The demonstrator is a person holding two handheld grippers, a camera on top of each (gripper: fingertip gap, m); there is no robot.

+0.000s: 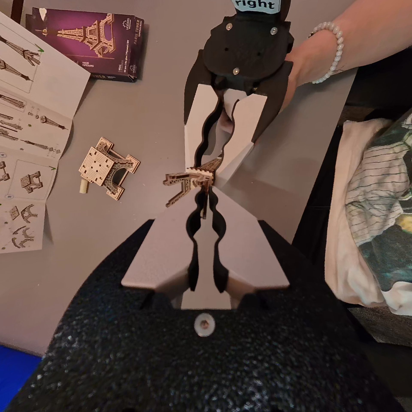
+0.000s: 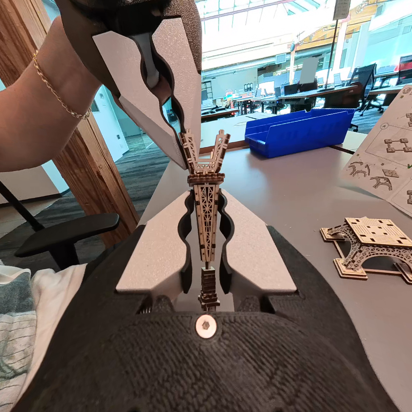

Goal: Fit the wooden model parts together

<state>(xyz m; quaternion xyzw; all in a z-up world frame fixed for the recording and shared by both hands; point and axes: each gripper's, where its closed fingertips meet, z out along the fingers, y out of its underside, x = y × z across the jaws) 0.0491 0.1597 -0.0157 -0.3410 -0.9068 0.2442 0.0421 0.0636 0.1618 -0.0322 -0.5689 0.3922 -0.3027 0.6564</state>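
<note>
Right gripper (image 2: 206, 214) wavy fingers clamp latticed wooden tower spire (image 2: 206, 223).

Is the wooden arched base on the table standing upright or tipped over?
Upright. The arched base stands on its feet on the grey table, with its flat slotted platform on top, apart from both grippers.

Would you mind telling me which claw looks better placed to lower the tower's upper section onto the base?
Probably the right claw: it clamps the tapered wooden lattice tower section along its shaft, whereas the left claw only pinches one leg. The flat-topped arched wooden base sits free on the table.
</note>
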